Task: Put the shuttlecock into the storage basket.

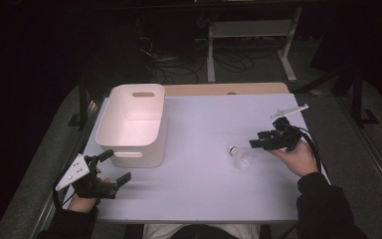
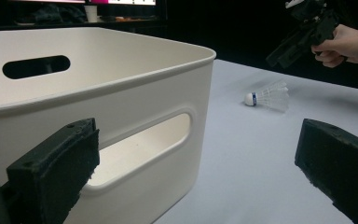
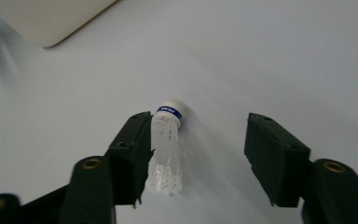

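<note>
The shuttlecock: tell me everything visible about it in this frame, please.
The shuttlecock is white, with a rounded cork-like head, a blue printed band just behind it, and a translucent, plastic-looking skirt. It lies on its side on the pale table, right of the white bin and apart from it. The right claw hangs open above it, with the skirt close beside one jaw in the right gripper view; whether that jaw touches it cannot be told. Nothing grips it.
</note>
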`<state>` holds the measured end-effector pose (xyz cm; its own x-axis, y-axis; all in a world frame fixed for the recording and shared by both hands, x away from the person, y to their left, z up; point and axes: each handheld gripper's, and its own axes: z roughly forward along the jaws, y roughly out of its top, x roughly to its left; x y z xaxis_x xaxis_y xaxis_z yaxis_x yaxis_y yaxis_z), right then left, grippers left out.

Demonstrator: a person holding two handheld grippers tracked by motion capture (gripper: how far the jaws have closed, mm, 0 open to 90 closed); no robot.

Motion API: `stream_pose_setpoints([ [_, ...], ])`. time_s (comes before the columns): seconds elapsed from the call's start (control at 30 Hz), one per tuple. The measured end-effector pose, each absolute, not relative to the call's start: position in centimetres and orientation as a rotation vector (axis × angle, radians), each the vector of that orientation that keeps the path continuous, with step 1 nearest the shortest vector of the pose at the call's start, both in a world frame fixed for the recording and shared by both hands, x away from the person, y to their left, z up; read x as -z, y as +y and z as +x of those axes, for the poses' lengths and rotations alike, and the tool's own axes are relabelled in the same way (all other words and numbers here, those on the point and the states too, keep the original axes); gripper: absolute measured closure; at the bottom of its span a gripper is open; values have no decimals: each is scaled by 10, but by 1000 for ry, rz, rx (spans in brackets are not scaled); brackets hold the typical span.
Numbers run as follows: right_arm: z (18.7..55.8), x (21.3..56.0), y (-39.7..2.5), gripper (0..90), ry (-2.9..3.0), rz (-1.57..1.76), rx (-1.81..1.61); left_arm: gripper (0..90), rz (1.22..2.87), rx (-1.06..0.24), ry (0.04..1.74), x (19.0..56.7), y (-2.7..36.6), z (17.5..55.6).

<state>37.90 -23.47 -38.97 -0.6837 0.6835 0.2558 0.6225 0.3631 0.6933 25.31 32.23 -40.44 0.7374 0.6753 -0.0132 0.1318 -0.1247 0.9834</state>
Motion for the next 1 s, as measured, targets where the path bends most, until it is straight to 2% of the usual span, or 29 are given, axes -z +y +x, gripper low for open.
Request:
stream_pose_setpoints([
  [0.07,382,393,-235,503,2547,1222,-1214,0,1658,-526,653,404,322,253],
  [0.17,383,395,-234,517,2544,1230,-1204,0,1657,-525,651,404,322,253],
  [0.23,385,397,-234,592,2540,1236,-1196,0,1658,-524,652,404,322,253],
  [0.37,386,399,-233,624,2546,1235,-1169,0,1658,-525,653,404,323,253],
  [0.47,387,401,-232,731,2554,1235,-1152,0,1658,-524,652,404,323,253],
  [0.6,389,404,-232,801,2563,1239,-1163,0,1657,-523,652,404,322,253],
  [0.8,391,410,-231,880,2591,1257,-1153,0,1657,-523,652,404,322,253],
  [1.0,391,417,-231,888,2615,1278,-1121,0,1657,-522,652,404,322,253],
])
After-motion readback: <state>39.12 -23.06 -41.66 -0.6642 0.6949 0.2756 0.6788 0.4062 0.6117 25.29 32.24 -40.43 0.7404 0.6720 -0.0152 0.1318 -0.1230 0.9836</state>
